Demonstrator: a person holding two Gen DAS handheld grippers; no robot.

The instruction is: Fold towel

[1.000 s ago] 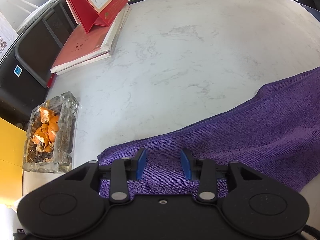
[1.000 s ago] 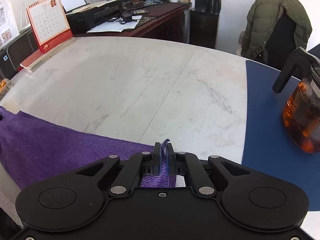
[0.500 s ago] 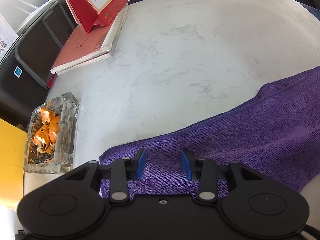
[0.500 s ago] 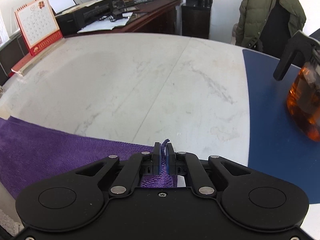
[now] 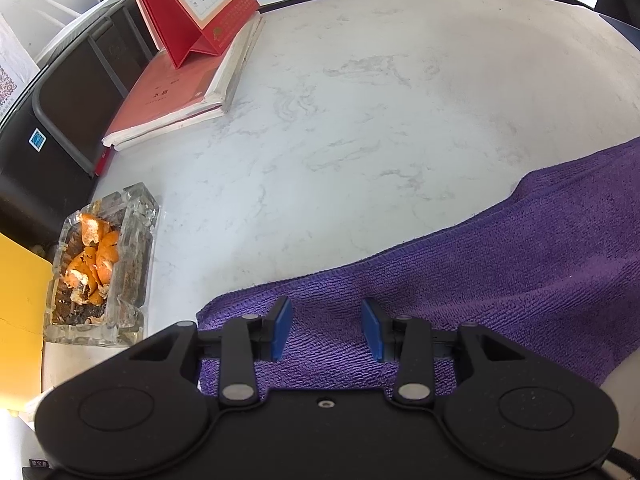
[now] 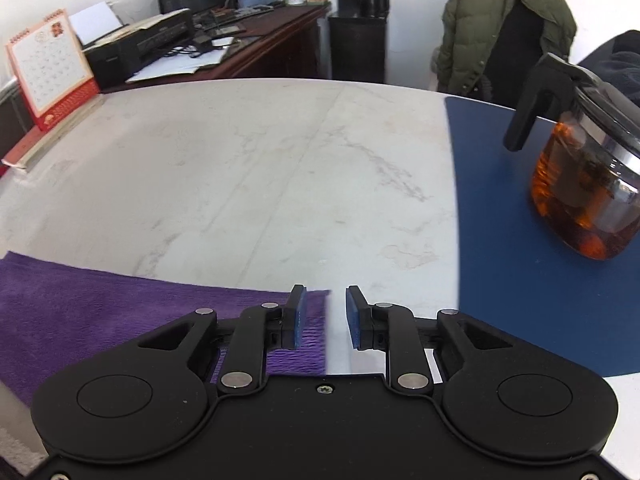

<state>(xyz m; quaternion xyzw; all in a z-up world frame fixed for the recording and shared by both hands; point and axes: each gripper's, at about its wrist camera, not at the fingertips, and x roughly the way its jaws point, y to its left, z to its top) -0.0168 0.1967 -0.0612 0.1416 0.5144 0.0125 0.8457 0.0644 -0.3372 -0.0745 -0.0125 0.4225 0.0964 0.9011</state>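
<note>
1. Fold step at its release, by the look of it; purple towel (image 5: 460, 292) lying flat along the near edge of the white marble table (image 5: 360, 120), its left end toward the ashtray corner, its right end short of the blue mat (image 6: 520, 240).
2. Left tool (image 5: 326, 328) spread, blue pads apart above the towel's left end, cloth under the gap but nothing pinched; no change from a second ago, same spread and same spot.
3. Right tool (image 6: 325, 316) opening at this moment; pads clear of the cloth, the towel's right edge (image 6: 326, 320) hanging in the gap and touching neither pad as far as can be seen; a second ago pressed together on a small tuft of that corner, half a second ago likewise, now let go.
4. Right view slightly rolled against the earlier frames; glass teapot (image 6: 580, 184) on the blue mat sitting a little differently in the frame, well apart from the towel either way.
5. Next move, as a judgement only: both tools free to go for a fresh pair of corners or an edge for a further fold; calls for closing on the cloth alone, lifting evenly on both sides and laying edge to edge.
6. Off the work: glass ashtray (image 5: 100, 264) with orange peel at the left edge, red calendar (image 5: 192, 4) and book (image 5: 172, 96) at the far-left corner.
</note>
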